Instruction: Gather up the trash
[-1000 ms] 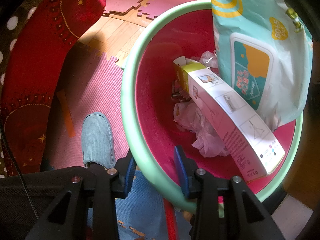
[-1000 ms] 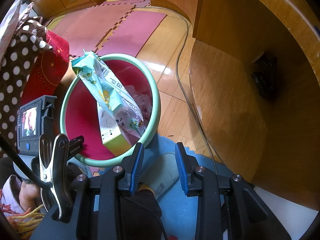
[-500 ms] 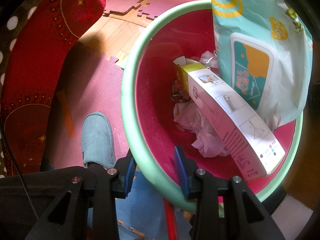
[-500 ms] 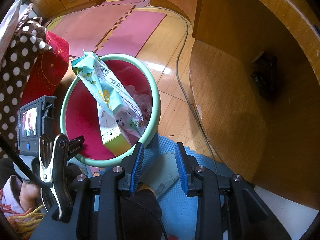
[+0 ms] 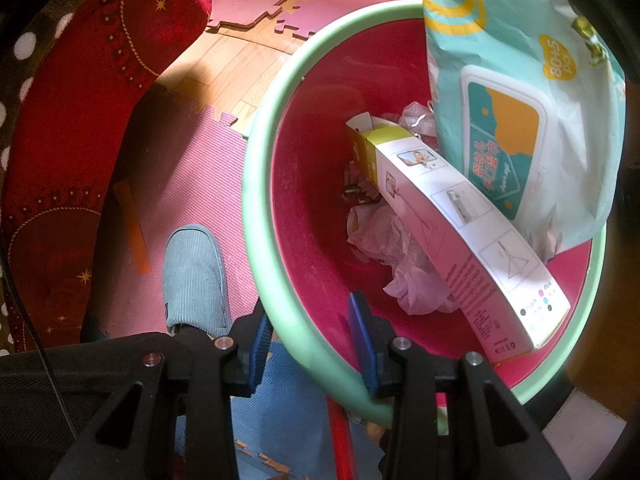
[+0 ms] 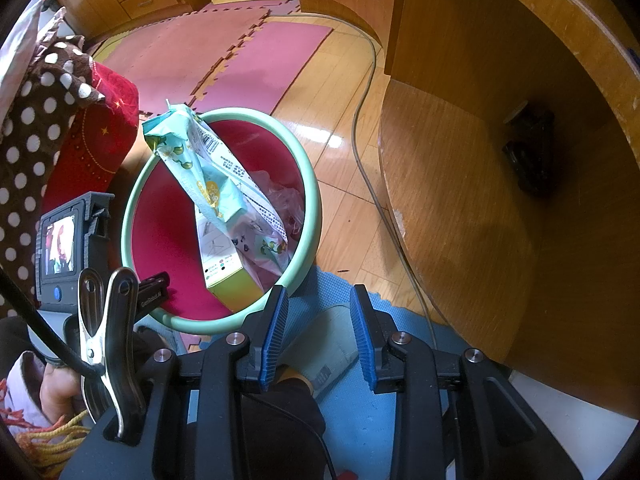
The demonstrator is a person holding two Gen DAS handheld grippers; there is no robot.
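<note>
A pink bin with a mint-green rim (image 5: 256,200) holds a teal wipes pack (image 5: 520,120), a long white and yellow box (image 5: 460,232) and crumpled pale plastic (image 5: 400,256). My left gripper (image 5: 310,340) points down and is shut on the bin's near rim, one finger outside and one inside. In the right wrist view the same bin (image 6: 316,200) sits lower left, with the wipes pack (image 6: 192,156) and box (image 6: 228,268) sticking out. My right gripper (image 6: 318,332) hangs open to the right of the bin, above a slipper, with nothing between its fingers.
A person's grey-blue slipper (image 5: 196,276) stands on the pink mat left of the bin, the other slipper (image 6: 332,340) on a blue mat. A red cushion (image 5: 80,120) lies to the left. Curved wooden furniture (image 6: 480,200) and a floor cable (image 6: 360,140) are on the right.
</note>
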